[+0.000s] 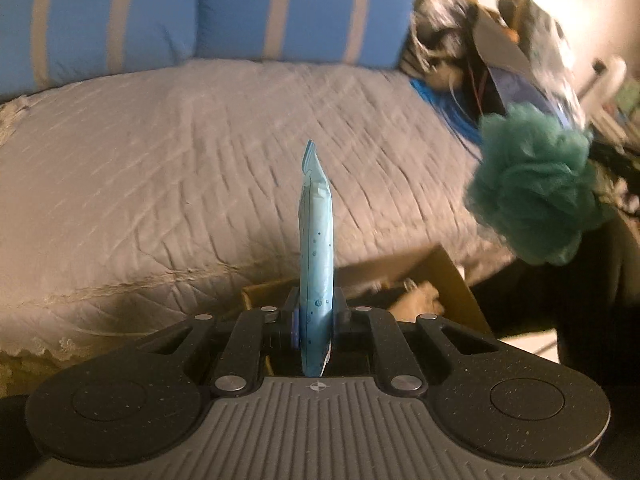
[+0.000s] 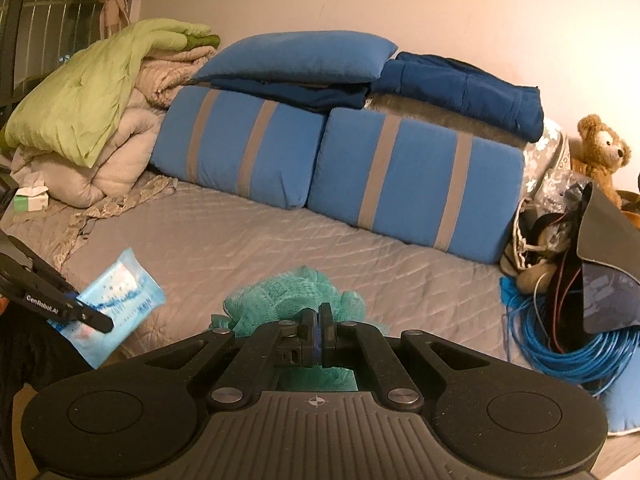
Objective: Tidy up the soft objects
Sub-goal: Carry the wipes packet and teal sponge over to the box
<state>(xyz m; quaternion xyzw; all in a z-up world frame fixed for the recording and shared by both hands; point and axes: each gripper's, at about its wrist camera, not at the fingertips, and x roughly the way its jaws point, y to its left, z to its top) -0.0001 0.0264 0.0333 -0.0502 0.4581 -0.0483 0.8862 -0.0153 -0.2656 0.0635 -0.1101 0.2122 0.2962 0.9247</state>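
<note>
Already both grippers are loaded. The left gripper (image 1: 316, 316), low in the centre of its own view, has its fingers pinched on the lower part of a pale blue wet-wipe pack (image 1: 316, 248), which stands edge-on and upright out of the jaws, its crimped top seal bending a little to one side. In the right wrist view the same pack (image 2: 120, 292) shows broadside at the lower left, held above the grey quilted bedspread (image 2: 280, 240). It looks light and squashy: a soft film pouch that yields under pressure and could slide if only the slick film is nipped, so a hold across the fuller body, as now, seems safer than one on the thin seal.

The right gripper (image 2: 319, 334) has its fingers pressed nearly together on a fold of a teal mesh bath pouf (image 2: 288, 292), which bulges ahead of the jaws in the lower centre of that view. From the left wrist view the pouf (image 1: 532, 184) hangs in the air at the right edge, clear of the bed. It should weigh almost nothing and spring back when released; the mesh can snag or pull loose in loops, so a deep bite into the gathered core would likely hold better than a stray ruffle.

Below the left gripper, at the lower centre-right, an open cardboard box (image 1: 452, 280) sits beside the bed with something pale inside; what that is I cannot tell. It may be the place for these items.
</note>
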